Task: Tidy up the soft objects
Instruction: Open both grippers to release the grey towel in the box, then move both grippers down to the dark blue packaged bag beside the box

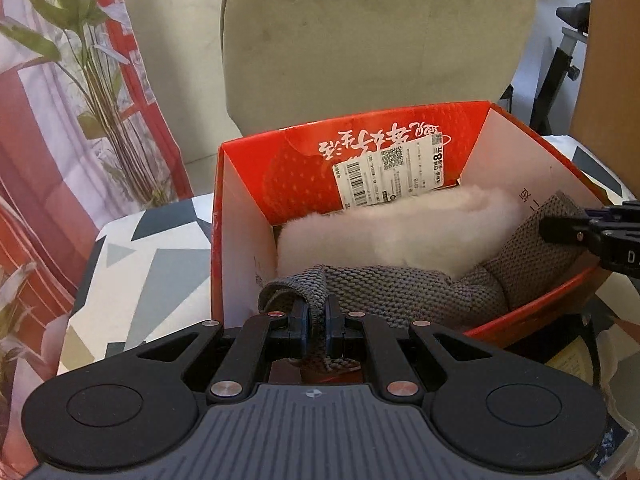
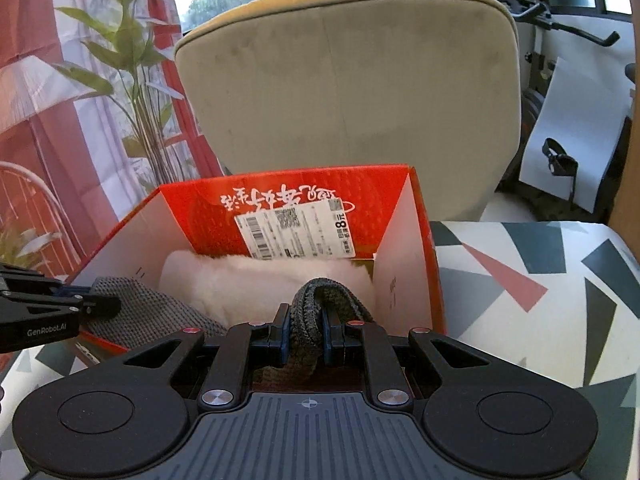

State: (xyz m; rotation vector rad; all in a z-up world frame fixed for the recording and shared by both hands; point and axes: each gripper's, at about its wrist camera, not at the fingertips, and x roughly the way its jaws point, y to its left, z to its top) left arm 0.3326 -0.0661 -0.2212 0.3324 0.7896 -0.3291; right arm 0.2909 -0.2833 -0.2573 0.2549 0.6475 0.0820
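Observation:
A grey knitted cloth lies across the front of an open red cardboard box, draped over a fluffy white cloth inside it. My left gripper is shut on the cloth's left end at the box's near rim. My right gripper is shut on a bunched fold of the same grey knitted cloth at the box's right end. Each gripper shows at the edge of the other's view: the right gripper and the left gripper. The red box stands on a patterned surface.
A beige upholstered chair back rises right behind the box. The box stands on a tablecloth with grey and pink triangles. A leafy plant and red-white curtain stand at the left. A shipping label sticks on the box's raised lid.

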